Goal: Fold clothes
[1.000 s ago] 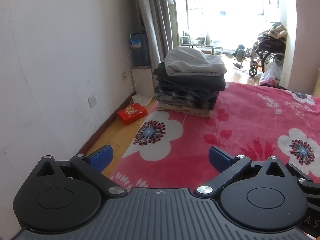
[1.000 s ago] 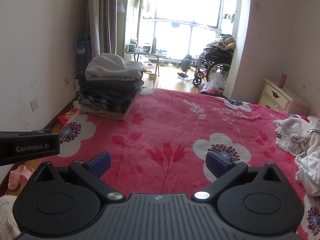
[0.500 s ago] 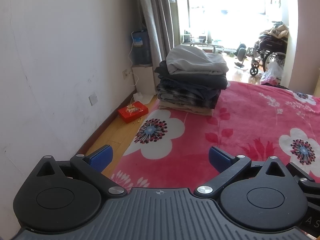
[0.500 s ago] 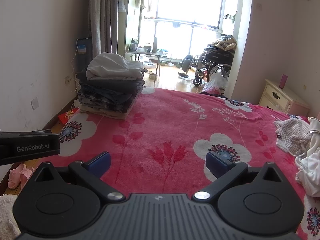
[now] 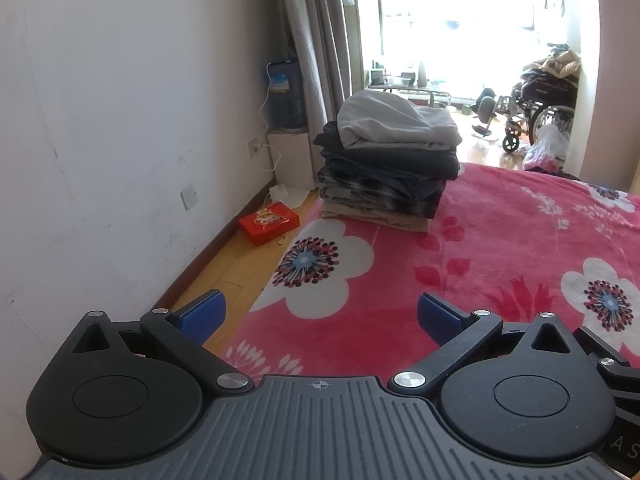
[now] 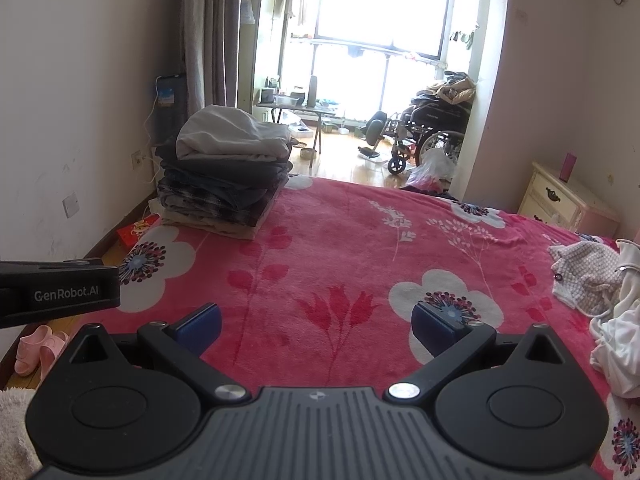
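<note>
Both grippers are held level above the near edge of a bed covered by a red floral blanket (image 6: 340, 240), each pointing forward along the bed toward the bright window. The left gripper (image 5: 318, 314) has its two blue-padded fingers spread wide apart with nothing between them; it sits over the bed's left edge, so that its left fingertip lies over the wooden floor (image 5: 236, 264) and its right one over the blanket. The right gripper (image 6: 316, 322) is likewise wide apart and empty, poised over the middle of the blanket, and the black body of the left gripper, lettered "GenRobot.AI", shows at the left edge of its view, just beside it and at about the same height. The stack of folded clothes (image 6: 228, 172) stands at the far left corner of the bed, well apart from both grippers, with a light grey garment on top of darker and plaid ones. A heap of unfolded clothes (image 6: 600, 304), white and checked, lies on the blanket at the right edge of the right wrist view, near the right gripper but not touching it. A red box (image 5: 269, 222) lies on the floor by the wall, and a wheelchair (image 6: 432, 136) stands beyond the bed near the window.
</note>
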The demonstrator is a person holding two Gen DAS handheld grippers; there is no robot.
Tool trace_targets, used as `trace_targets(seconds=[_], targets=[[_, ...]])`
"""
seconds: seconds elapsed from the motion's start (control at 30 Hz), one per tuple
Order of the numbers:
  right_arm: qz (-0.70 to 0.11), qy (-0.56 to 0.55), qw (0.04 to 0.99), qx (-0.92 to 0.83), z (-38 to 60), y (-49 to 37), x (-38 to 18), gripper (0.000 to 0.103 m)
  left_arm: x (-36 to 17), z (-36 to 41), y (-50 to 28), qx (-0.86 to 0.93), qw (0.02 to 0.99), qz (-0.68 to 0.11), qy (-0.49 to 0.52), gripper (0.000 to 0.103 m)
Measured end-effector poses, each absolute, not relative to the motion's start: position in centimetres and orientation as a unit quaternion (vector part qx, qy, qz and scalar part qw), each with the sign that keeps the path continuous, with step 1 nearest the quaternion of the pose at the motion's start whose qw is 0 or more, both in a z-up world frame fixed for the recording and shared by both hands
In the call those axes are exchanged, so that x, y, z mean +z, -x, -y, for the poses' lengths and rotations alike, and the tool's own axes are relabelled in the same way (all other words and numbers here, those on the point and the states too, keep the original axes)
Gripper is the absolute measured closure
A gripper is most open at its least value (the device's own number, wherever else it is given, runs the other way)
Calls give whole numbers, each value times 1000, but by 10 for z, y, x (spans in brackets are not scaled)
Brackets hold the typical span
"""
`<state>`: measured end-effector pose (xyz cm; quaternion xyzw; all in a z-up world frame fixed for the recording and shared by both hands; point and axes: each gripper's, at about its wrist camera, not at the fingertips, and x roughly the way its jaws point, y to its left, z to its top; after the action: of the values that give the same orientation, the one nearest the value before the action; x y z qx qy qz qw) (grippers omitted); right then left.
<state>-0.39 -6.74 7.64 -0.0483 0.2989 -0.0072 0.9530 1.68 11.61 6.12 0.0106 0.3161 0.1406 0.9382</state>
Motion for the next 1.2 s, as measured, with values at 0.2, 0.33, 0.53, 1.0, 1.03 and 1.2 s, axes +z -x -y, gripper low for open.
trace_targets(seconds=[0.2, 0.33, 0.53, 1.0, 1.03, 1.2], targets=[[-299, 50, 953, -7, 66, 4, 77, 0, 60, -118, -17, 141, 938, -317, -10, 0], [-299, 50, 953, -7, 65, 5, 76, 0, 60, -118, -16, 141, 938, -318, -10, 0], [-299, 52, 953, -6, 65, 4, 77, 0, 60, -118, -15, 142, 938, -317, -9, 0], [-301, 52, 952, -6, 62, 4, 76, 0, 59, -119, -14, 143, 937, -319, -9, 0], [-301, 52, 952, -5, 62, 4, 76, 0, 59, -119, -14, 143, 937, -319, -9, 0], [-300, 52, 952, -5, 62, 4, 75, 0, 58, -120, -14, 144, 936, -320, -10, 0]])
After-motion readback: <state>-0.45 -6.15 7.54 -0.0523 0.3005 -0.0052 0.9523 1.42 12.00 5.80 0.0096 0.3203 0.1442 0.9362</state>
